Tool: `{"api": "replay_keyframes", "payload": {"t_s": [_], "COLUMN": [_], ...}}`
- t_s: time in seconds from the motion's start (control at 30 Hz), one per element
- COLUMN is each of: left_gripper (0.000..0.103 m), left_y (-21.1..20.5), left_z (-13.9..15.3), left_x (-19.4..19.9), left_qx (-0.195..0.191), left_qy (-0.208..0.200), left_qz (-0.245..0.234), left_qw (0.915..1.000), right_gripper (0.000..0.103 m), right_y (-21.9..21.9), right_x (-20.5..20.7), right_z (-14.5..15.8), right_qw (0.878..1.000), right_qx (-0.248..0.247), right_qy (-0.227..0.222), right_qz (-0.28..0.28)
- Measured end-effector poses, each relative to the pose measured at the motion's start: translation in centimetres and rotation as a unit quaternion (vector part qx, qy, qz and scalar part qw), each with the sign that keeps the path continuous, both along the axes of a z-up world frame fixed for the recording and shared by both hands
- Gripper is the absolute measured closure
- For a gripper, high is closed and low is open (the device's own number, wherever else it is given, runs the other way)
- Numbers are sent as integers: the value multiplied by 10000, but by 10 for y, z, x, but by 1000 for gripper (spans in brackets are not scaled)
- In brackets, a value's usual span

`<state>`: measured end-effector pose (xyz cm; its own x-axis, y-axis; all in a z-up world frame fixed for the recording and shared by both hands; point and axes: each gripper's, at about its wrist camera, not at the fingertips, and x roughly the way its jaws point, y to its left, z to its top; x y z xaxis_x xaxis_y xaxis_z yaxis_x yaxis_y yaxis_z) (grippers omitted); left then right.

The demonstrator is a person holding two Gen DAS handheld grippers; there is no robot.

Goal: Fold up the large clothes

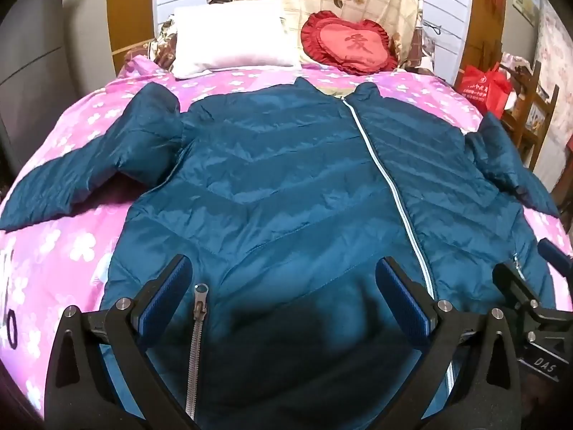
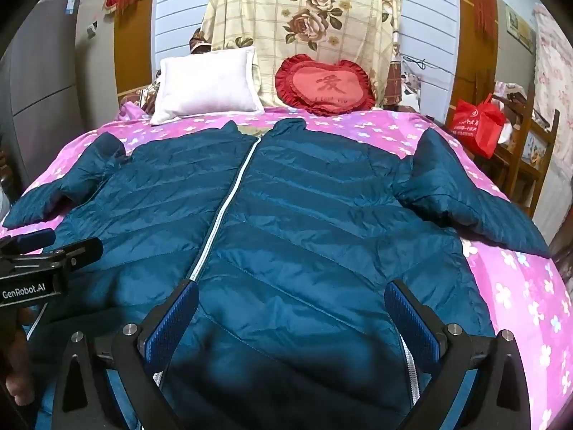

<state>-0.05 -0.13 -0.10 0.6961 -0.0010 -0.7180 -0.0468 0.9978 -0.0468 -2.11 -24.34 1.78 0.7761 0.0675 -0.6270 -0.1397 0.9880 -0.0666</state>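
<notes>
Jacket ×1, spread on bed | pillows ×2, upper frame | left claw wide apart, empty | right claw wide apart, empty

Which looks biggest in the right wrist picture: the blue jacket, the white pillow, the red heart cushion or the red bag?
Largest to smallest, as they look:
1. Blue jacket, by far, though it lies nearest the camera.
2. White pillow and red heart cushion: too alike to rank.
3. Red bag, smallest.

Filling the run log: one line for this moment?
jacket flat, zipped, unfolded | left gripper open | right gripper open | bedspread
</notes>
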Motion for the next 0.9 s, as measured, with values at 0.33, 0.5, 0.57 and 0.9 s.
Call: {"api": "replay_keyframes", "payload": {"t_s": [0.33,0.5,0.57,0.9], "left_gripper": [0,0,0,0], "left_y": [-9,-6,-8,-9], "left_z": [-11,-11,-11,-11], "left_x": [3,2,1,4], "left_qx": [126,-12,-11,76], "left_qy": [94,103,86,225], "left_qz": [-93,-193,-235,-239], "left_qw": [9998,9998,9997,9994], "right_gripper": [0,0,0,0], "right_y": [-5,-5,-4,-2], "right_x": [-1,0,0,2], "right_z": [2,2,1,0], "right_qw": [10000,10000,10000,9999], "right_qx": [49,89,70,89], "right_qy": [7,28,41,74], "right_qz": [-23,-17,-8,-28]}}
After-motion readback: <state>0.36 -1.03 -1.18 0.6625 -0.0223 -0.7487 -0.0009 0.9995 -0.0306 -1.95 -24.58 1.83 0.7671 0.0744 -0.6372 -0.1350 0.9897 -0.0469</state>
